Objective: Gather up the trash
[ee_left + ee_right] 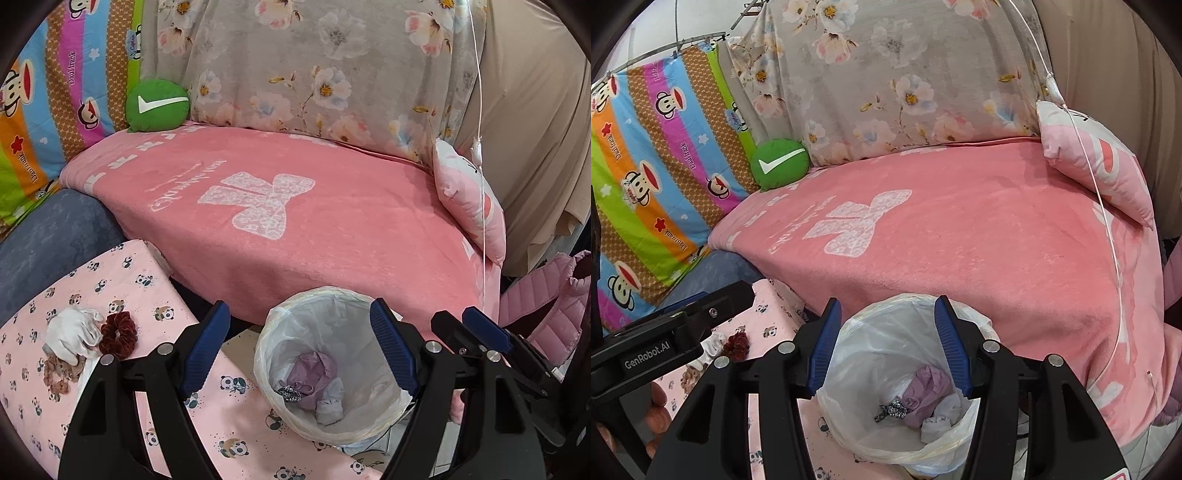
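Here both hand-held grippers hovered over the round white bin lined with a translucent plastic bag (332, 369), which stood on the floor between the pink blanket-covered sofa (295, 229) and the low surface draped in pink panda-print cloth (122, 280). The left gripper (301, 349) stood released, its jaws spread wide with nothing between the blue pads. The right gripper (886, 345) was also unclenched, its gap narrower and likewise empty. Inside the bin lay a crumpled lilac paper wad (929, 389), a scrap of white tissue (940, 415) and a small black-and-white patterned scrap (892, 410), so some trash appeared already collected. Both tools pointed down into the opening, probably placed so that anything let go falls inside the liner. On the panda cloth, left of the bin, remained a crumpled white tissue (74, 330), touching a dark red velvet scrunchie (118, 334), with a brownish scrunchie (57, 374) just beside. The tissue looked the likeliest next pickup; whether the scrunchies count as trash I could not tell.
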{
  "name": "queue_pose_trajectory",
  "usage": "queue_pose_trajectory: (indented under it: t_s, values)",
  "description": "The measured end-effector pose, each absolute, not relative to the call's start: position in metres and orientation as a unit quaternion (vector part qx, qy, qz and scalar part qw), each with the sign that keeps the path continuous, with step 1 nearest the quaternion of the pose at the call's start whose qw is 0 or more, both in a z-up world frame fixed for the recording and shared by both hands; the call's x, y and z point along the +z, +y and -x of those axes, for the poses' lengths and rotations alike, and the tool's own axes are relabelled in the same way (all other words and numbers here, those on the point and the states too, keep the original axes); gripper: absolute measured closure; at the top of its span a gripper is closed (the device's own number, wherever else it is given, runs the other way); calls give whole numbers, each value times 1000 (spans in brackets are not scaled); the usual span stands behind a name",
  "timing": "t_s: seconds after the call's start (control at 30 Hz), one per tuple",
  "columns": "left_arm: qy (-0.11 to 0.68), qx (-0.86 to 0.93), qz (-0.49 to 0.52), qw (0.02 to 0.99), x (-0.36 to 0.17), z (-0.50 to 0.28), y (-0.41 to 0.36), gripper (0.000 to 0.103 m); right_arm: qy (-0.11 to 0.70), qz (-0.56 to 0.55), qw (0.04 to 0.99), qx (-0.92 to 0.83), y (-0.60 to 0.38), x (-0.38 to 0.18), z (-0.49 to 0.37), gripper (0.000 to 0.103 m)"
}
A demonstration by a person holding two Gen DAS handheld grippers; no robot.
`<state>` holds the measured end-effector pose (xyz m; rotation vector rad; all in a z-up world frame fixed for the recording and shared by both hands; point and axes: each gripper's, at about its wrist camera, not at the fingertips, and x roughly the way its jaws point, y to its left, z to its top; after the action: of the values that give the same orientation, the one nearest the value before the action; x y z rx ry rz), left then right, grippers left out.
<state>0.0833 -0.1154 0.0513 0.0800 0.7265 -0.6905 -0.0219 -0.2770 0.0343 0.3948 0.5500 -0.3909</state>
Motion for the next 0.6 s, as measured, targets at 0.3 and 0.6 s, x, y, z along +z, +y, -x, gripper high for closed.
queue_pose_trajectory:
  t_s: [0.3, 0.6]
  values:
    - [353, -299, -21, 886, 48, -91, -77, 29, 276, -178, 930, -163, -241, 37, 10, 50]
    - [366, -258, -2, 894, 34, -104, -23, 29, 296, -155, 935, -121, -193, 33, -10, 49]
